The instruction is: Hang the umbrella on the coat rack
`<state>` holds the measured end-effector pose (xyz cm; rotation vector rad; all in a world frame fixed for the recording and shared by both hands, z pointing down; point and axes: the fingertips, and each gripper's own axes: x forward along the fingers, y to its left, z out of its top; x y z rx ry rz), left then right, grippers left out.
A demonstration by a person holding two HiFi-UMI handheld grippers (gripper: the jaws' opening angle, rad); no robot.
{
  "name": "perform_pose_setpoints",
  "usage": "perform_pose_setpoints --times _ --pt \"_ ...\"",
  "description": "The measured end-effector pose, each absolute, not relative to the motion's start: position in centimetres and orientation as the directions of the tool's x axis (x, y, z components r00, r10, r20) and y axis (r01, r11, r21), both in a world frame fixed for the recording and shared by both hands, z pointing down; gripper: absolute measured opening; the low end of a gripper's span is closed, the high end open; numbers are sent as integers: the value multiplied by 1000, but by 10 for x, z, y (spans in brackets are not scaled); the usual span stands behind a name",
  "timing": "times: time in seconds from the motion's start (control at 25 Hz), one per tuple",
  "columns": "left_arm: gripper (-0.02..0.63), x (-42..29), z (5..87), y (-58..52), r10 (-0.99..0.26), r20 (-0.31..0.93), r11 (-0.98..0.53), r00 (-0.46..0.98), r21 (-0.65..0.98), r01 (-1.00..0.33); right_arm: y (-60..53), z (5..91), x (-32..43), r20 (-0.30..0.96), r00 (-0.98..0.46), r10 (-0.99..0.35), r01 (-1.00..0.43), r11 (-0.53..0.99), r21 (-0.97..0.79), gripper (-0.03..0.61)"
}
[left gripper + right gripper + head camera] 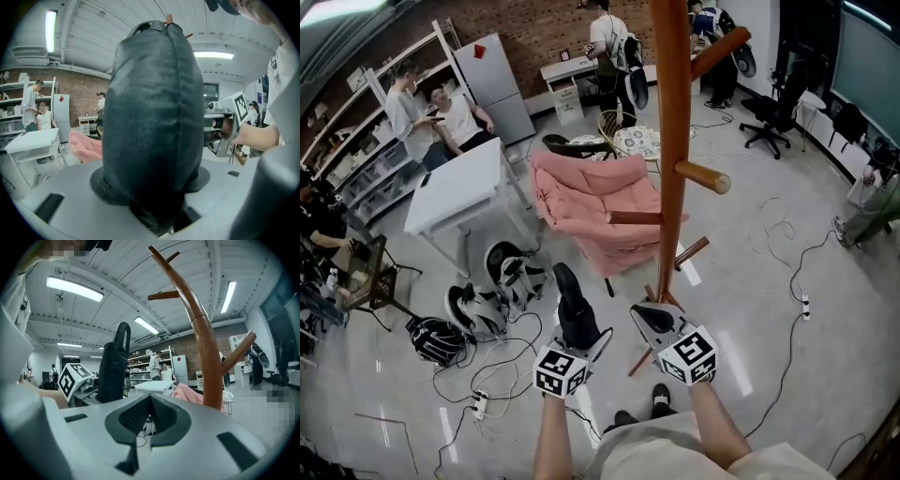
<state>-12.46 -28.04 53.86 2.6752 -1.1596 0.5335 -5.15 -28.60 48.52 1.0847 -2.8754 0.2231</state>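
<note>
While left tongs (pixel 579 336) clamp the upright umbrella (pixel 154 117), right tongs (pixel 649 315) alongside, apparently together, empty

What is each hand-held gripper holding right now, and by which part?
The left hand-held gripper grips the umbrella, upright, on the folded fabric near its lower end. The right hand-held gripper holds nothing; its jaws are together.

Pink chair (pixel 591 202) nr white table (pixel 459 187)
</note>
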Motion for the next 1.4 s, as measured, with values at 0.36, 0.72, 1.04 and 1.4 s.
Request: perform_pose_setpoints --times 0.36,0.72,1.04,1.4 --pt "259 -125 524 -289 -598 394 -763 698 -12 -646 -277 488 -40 100 -671 -734 -740 656 -152 3" --pt "259 -119 516 -294 -563 377 -800 735 -27 -599 -261 497 -31 116 -625 -772 -779 608 -154 3" --pt "259 -110 509 -297 -534 390 -829 750 -64 -556 -256 504 -24 125 -611 -782 -790 590 -165 3" --pt "259 -101 486 -314 -525 376 -844 763 -110 -526 -259 509 -15 140 -590 -795 -805 568 -171 3"
